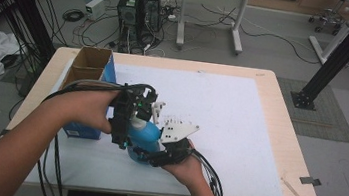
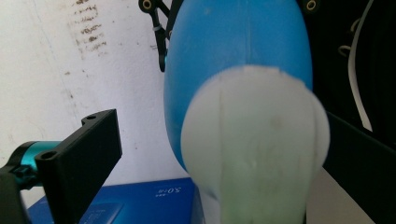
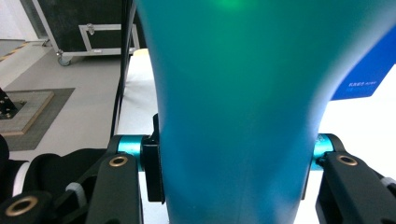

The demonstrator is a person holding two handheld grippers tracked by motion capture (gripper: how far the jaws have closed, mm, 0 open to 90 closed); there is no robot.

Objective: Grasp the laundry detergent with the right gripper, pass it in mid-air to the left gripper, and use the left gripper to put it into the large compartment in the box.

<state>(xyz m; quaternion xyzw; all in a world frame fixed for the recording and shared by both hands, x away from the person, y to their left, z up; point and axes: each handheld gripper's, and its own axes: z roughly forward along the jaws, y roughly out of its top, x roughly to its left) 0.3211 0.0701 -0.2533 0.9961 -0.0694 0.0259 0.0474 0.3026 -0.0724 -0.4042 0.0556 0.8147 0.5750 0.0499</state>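
A blue bottle (image 1: 144,132) with a rounded white end (image 2: 254,149) is held above the white mat between both grippers. My right gripper (image 1: 155,154) is shut on the bottle's blue body (image 3: 233,116), with a jaw pressed against each side. My left gripper (image 1: 127,121) is open around the white end. Its left jaw stands clear of the bottle, and its right jaw sits close beside it. The left fingertip (image 2: 95,135) is black and blocky. The bottle's far end is hidden by the right gripper (image 3: 233,161) and the hand.
A blue carton (image 1: 82,130) lies on the mat under the left hand, also seen as the blue carton (image 2: 140,200). An open cardboard box (image 1: 89,63) stands at the table's back left. The white mat (image 1: 221,114) covers most of the wooden table (image 1: 283,141). Cables trail off the front edge.
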